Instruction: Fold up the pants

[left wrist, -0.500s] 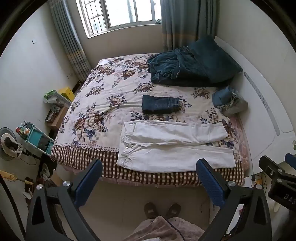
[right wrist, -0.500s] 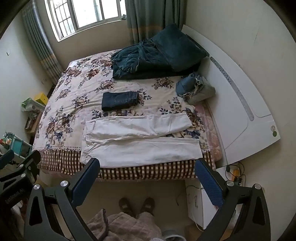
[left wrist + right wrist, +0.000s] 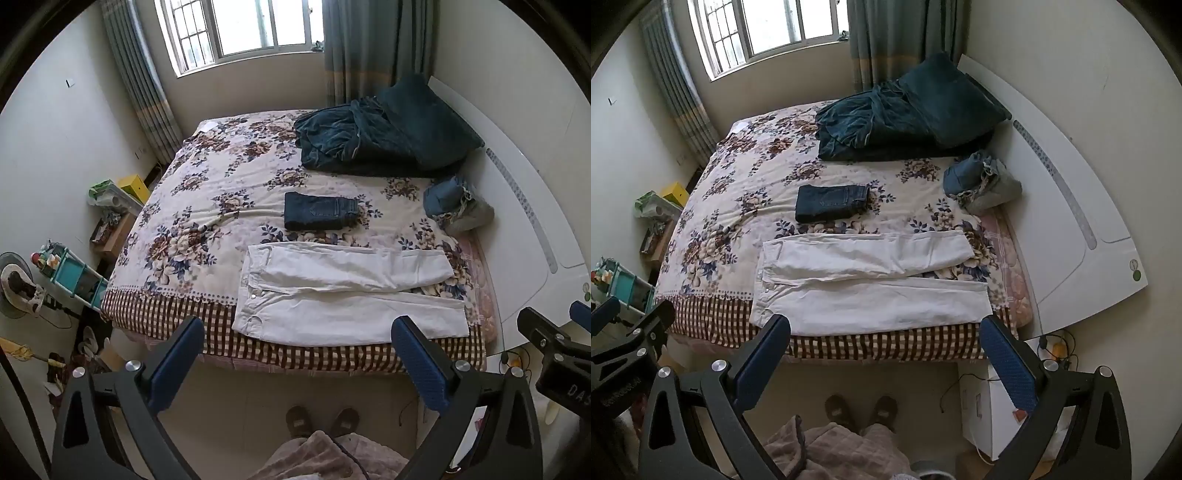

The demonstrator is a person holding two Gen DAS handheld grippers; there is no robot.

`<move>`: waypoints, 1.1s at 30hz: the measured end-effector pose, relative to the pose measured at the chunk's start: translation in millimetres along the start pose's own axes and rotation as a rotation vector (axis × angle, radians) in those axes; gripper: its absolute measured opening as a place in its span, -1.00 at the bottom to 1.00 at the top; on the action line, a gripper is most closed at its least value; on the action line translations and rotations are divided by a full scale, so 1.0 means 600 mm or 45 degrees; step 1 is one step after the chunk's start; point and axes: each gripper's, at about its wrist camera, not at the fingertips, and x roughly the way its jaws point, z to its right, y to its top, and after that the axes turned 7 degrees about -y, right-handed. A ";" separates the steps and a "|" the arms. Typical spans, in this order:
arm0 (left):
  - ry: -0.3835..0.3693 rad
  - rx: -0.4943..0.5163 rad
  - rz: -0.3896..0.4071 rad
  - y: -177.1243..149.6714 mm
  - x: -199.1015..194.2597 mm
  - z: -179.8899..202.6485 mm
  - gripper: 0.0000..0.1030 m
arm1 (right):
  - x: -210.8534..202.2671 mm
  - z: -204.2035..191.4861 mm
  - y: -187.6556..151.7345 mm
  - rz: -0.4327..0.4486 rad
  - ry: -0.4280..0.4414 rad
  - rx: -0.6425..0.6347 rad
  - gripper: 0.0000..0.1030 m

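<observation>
One pair of white pants (image 3: 343, 295) lies flat along the near edge of the bed (image 3: 221, 206), waistband to the left, both legs stretched right. Behind it sits one folded pair of dark jeans (image 3: 319, 216), further back one heap of dark teal bedding (image 3: 384, 136), and at the right one small bundle of blue and grey clothes (image 3: 458, 210). The left tongs (image 3: 299, 354) and right tongs (image 3: 886, 350) both stand wide and empty, above the floor before the bed. Two slippered feet (image 3: 321, 419) stand below.
</observation>
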 end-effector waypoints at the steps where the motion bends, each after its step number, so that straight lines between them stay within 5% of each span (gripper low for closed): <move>1: -0.002 0.000 0.000 0.002 -0.001 0.001 1.00 | 0.000 0.000 0.000 0.000 0.001 0.001 1.00; 33: -0.004 0.010 0.034 0.013 -0.023 -0.007 1.00 | -0.007 -0.005 0.005 0.012 0.007 -0.020 1.00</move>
